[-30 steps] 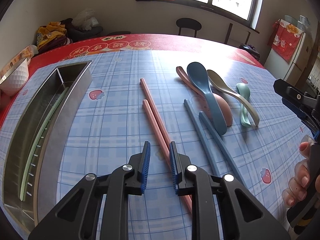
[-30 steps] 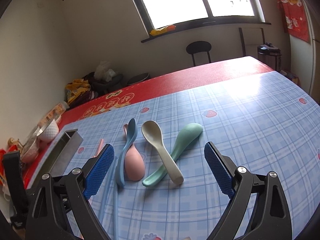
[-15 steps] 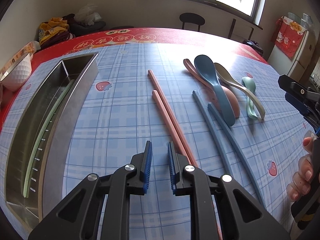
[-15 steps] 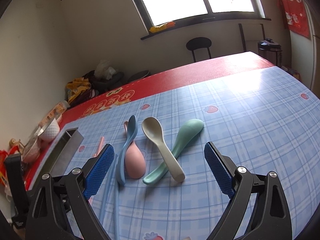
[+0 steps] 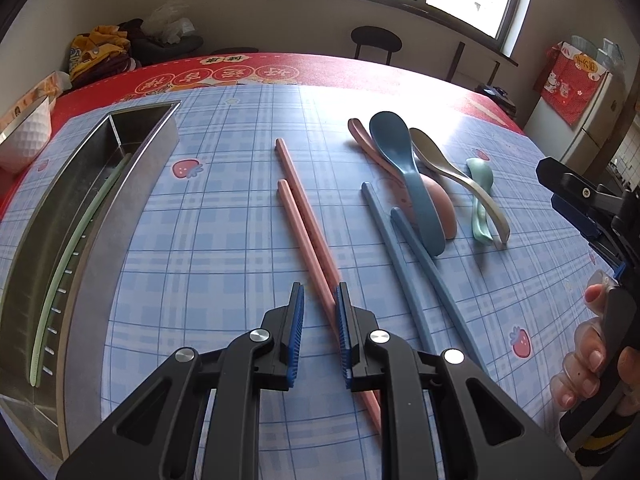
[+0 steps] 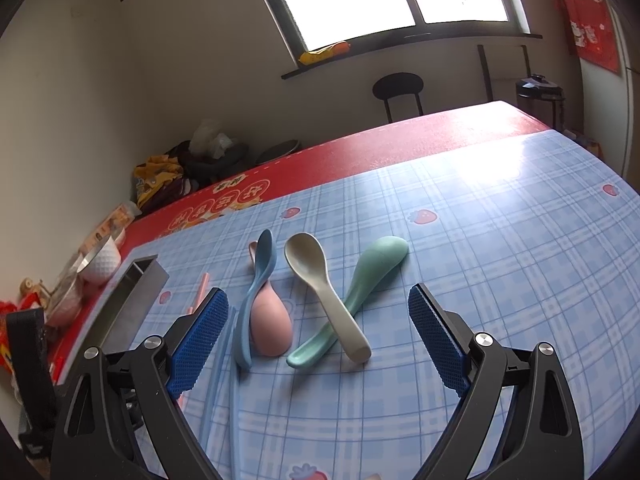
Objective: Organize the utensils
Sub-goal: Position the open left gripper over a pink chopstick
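Pink chopsticks (image 5: 308, 236) now between left tool (image 5: 320, 312) — blue chopsticks (image 5: 416, 268) beside

The tray (image 5: 120, 184) looks like brushed metal, dull grey with a soft sheen. The pink chopsticks (image 5: 304, 220), blue chopsticks (image 5: 408, 256) and spoons (image 6: 320, 292) look like smooth matt plastic. The checked tablecloth (image 5: 224, 216) is glossy, throwing back window glare. Both grippers' arms are matt black plastic with shiny metal rivets; their blue pads (image 6: 200, 332) are rough and ridged
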Demonstrator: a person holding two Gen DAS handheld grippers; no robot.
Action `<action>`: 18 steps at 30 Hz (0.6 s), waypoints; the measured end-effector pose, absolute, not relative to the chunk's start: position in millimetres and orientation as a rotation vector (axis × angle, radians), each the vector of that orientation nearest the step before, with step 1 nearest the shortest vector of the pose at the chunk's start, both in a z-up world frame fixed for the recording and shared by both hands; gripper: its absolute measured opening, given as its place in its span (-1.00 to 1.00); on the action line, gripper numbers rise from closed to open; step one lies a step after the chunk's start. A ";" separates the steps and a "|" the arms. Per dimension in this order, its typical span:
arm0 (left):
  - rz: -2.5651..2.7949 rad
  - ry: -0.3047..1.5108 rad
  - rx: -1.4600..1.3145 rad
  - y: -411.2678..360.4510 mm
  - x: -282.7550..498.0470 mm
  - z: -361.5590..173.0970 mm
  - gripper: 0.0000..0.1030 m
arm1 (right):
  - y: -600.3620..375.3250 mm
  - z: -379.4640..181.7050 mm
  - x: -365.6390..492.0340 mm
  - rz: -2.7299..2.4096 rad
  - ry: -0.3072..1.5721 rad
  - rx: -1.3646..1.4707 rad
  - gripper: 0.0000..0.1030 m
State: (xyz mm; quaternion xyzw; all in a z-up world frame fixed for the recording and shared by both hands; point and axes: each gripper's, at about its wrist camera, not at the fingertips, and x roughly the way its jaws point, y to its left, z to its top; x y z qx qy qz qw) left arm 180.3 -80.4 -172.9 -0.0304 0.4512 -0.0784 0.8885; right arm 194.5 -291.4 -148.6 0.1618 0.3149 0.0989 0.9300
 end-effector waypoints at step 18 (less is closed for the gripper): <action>-0.144 0.912 0.110 -89.7 176.1 -176.2 -0.74 | -296.5 -152.6 195.0 0.218 0.652 0.364 0.72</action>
